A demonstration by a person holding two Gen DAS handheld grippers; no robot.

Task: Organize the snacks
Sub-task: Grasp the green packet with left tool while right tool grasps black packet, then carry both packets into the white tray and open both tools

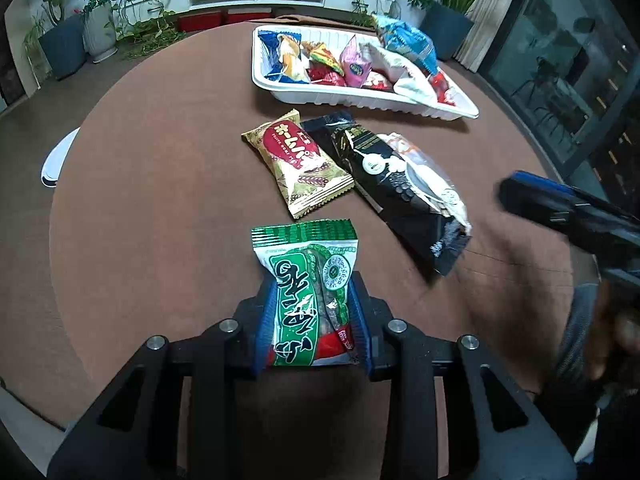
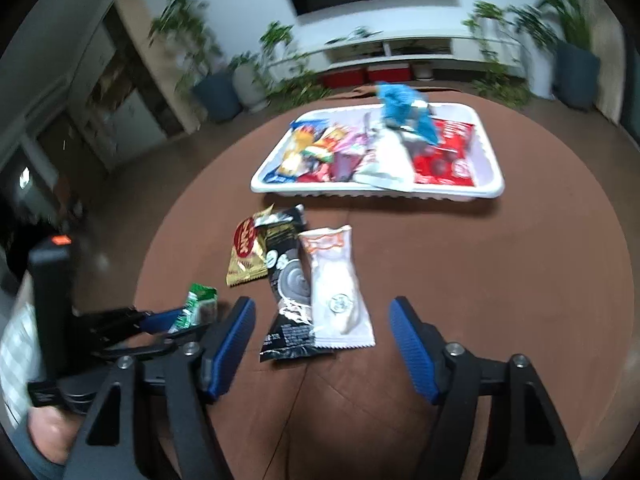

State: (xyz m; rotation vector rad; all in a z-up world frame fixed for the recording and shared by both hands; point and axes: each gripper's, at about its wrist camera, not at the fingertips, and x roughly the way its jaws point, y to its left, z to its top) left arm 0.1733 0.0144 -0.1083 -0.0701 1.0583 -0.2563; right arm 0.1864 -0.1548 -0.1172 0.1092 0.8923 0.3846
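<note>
While our left gripper (image 1: 314, 320) clamps the green snack packet (image 1: 310, 280), our right gripper (image 2: 322, 344) gapes empty just short of the white packet (image 2: 336, 288), white tray (image 2: 490, 184) beyond it.

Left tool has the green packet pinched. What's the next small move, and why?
Probably lift the green-and-white plastic snack packet clear of the brown round table and carry it toward the white plastic tray. The left tool has its pads pressed against the packet's sides, and the tray already holds other wrapped snacks. The right tool stands open over the white packet.
</note>
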